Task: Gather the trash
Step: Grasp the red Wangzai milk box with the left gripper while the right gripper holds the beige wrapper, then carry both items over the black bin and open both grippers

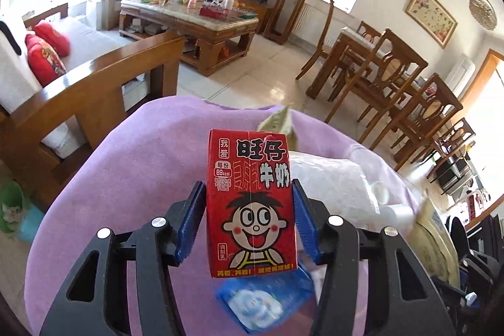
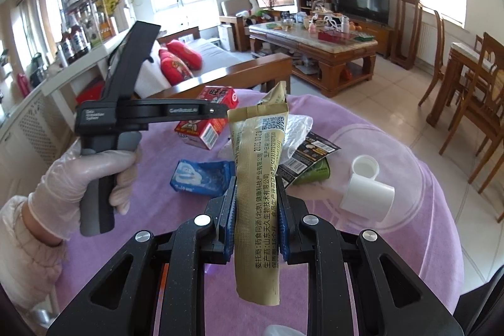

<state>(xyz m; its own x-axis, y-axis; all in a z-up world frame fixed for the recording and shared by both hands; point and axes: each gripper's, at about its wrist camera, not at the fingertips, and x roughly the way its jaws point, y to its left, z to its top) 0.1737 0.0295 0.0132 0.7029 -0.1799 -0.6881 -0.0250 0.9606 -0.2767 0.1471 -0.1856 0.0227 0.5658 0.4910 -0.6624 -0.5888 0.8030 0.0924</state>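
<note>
My left gripper point(image 1: 248, 183) is shut on a red milk carton point(image 1: 252, 197) with a cartoon face, held upright above the round table's purple cloth point(image 1: 126, 178). The right wrist view shows that gripper point(image 2: 220, 111) from the side in a gloved hand point(image 2: 85, 178), the carton point(image 2: 204, 128) at its tip. My right gripper point(image 2: 255, 181) is shut on a long gold sachet point(image 2: 258, 147), which stands up between the blue pads. On the cloth point(image 2: 393, 241) lie a blue wrapper point(image 2: 201, 177), a black and green wrapper point(image 2: 308, 159), crumpled clear plastic point(image 2: 296, 125) and a white capped tube point(image 2: 367, 197).
A wooden sofa point(image 2: 239, 68) with red cushions stands just beyond the table's far edge. A cluttered coffee table point(image 2: 330, 52) sits farther back, and dining chairs point(image 2: 478, 90) are at the right. Tiled floor lies between them.
</note>
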